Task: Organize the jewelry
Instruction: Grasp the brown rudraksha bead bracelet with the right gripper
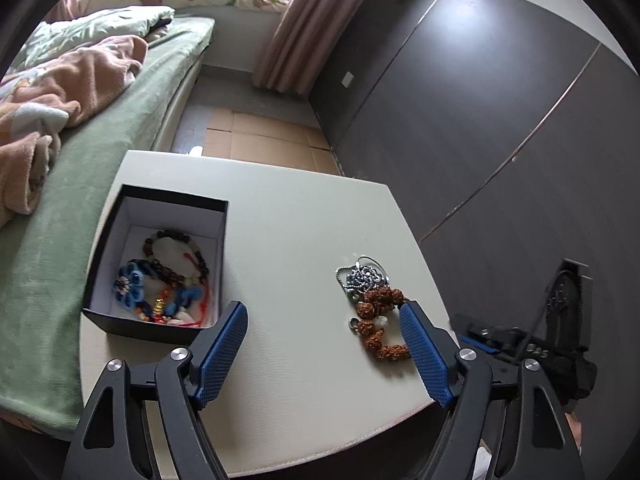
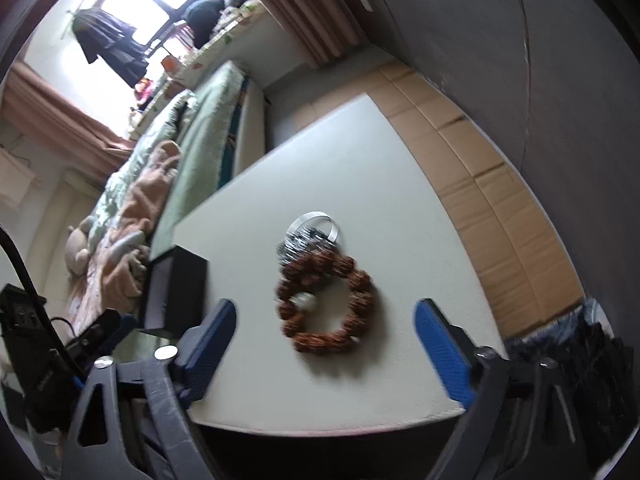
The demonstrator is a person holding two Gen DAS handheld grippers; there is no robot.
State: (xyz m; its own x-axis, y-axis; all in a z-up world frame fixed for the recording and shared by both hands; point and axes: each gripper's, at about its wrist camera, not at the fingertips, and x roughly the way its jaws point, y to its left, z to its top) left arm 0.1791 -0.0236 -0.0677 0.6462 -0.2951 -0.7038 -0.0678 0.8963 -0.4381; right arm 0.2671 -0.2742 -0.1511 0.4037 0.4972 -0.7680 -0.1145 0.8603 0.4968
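A black jewelry box (image 1: pixel 120 320) with a white lining stands on the white table (image 1: pixel 288 220) at the left; it holds several bracelets and a blue flower piece (image 1: pixel 130 284). A brown bead bracelet (image 1: pixel 378 328) and a silver chain pile (image 1: pixel 362 276) lie on the table to the right. My left gripper (image 1: pixel 324 312) is open and empty, above the table between the box and the bracelet. In the right wrist view, my right gripper (image 2: pixel 326 308) is open and empty, with the brown bracelet (image 2: pixel 360 304) and silver chain (image 2: pixel 308 240) between and ahead of its fingers. The box's outer wall (image 2: pixel 180 292) is at the left.
A bed with a green cover (image 1: pixel 100 128) and a pink blanket (image 1: pixel 60 92) runs along the table's left side. A dark grey wardrobe wall (image 1: pixel 480 100) stands at the right. Cardboard (image 1: pixel 264 136) covers the floor beyond the table. The right gripper's body (image 1: pixel 540 344) is off the table's right edge.
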